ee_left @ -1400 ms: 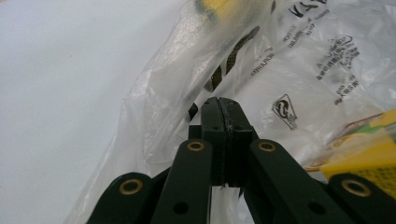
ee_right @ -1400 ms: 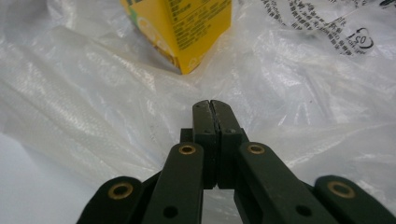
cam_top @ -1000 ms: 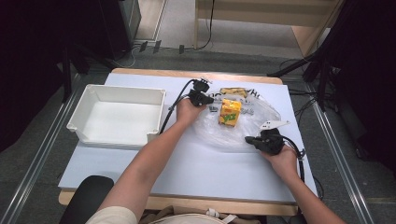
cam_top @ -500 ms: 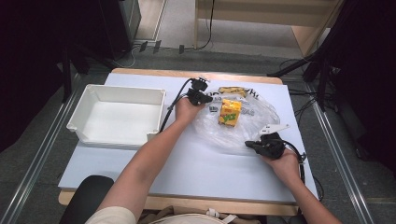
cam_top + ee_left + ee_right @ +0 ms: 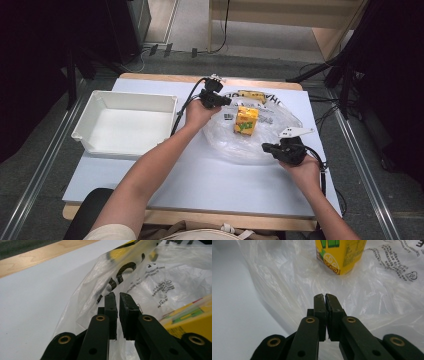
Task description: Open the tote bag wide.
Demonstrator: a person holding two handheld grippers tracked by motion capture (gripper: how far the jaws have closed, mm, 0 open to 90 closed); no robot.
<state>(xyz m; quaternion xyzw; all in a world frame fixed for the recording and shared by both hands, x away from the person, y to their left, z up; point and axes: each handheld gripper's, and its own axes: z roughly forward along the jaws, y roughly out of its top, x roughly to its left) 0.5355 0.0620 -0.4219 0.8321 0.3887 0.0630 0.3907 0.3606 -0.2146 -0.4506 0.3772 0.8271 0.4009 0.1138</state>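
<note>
Working both edges of the clear plastic bag [image 5: 235, 150] now, you've got a gripper on each side of it and the yellow juice carton [image 5: 246, 120] standing upright between them. It sits on the film near the middle of the white table [image 5: 200, 185].

Your left gripper [image 5: 225, 100] is up at the far left rim of the bag. In the left gripper view its jaws have just been opening. A narrow slit shows between the pads [image 5: 110, 307], with the printed film lying right at the tips, so the pinch looks let go rather than clenched.

Your right gripper [image 5: 265, 147] sits low at the near right rim, pointing in toward the carton. Its pads [image 5: 319, 307] are all but together, with a hairline seam that has only just eased. Whether a fold of film is caught there, you can't tell from these angles.

Two holds on opposite rims make sense: that's how you spread the mouth and free the carton.

The white bin [image 5: 90, 125] waits well off to your left, a likely home for the carton.
</note>
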